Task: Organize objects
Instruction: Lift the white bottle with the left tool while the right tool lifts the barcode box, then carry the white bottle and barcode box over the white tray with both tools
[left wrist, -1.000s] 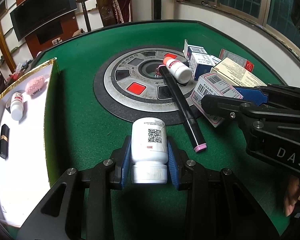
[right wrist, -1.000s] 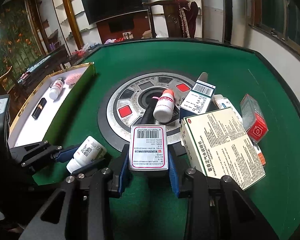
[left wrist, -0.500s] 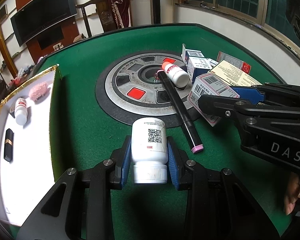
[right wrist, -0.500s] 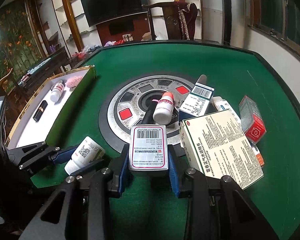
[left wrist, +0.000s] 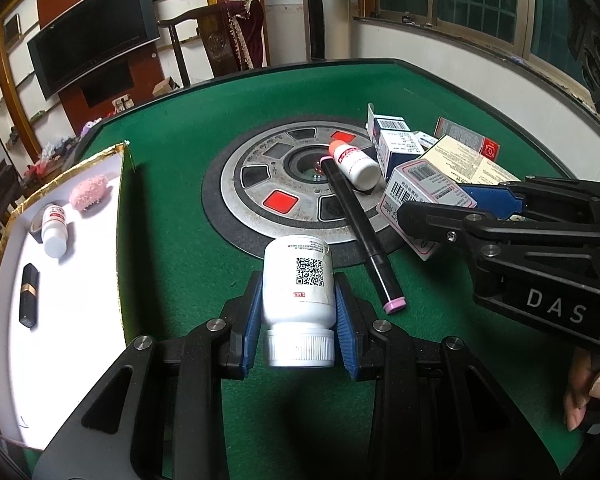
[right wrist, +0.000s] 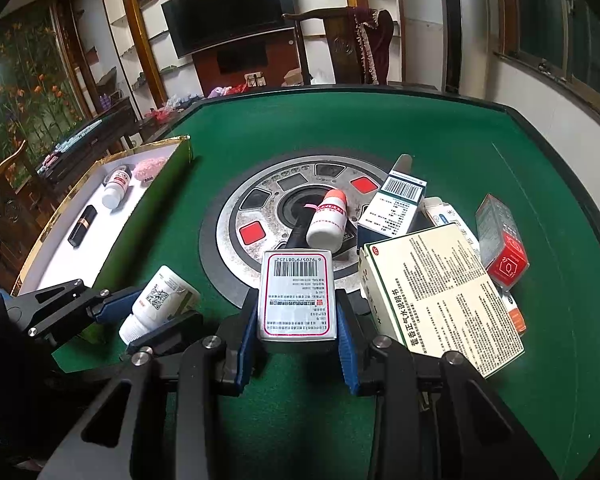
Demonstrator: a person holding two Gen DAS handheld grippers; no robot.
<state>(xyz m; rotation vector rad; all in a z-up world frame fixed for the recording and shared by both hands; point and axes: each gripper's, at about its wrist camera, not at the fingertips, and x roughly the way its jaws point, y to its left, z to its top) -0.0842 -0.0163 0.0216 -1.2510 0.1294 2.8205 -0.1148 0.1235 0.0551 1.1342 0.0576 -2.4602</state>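
My left gripper [left wrist: 298, 312] is shut on a white pill bottle [left wrist: 298, 280] with a QR code, cap toward the camera, held above the green felt. In the right wrist view that same white pill bottle [right wrist: 160, 300] shows at lower left. My right gripper [right wrist: 298, 320] is shut on a small white medicine box [right wrist: 297, 296] with a barcode and red border; this box [left wrist: 424, 192] also appears in the left wrist view. A gold-edged tray [left wrist: 60, 280] with a white floor lies to the left, holding a small bottle [left wrist: 55, 226], a black lipstick [left wrist: 29, 300] and a pink fuzzy item [left wrist: 89, 194].
On the round metal centre plate [left wrist: 284, 184] lie a black marker with a pink end [left wrist: 360, 232] and an orange-capped bottle [left wrist: 354, 164]. Several medicine boxes [right wrist: 440, 292] pile at the right, with a red-ended box [right wrist: 502, 244]. A hand [left wrist: 592, 392] shows at lower right.
The left wrist view has shifted slightly, with the tray and centre plate sliding a little in frame. Both grips are unchanged.
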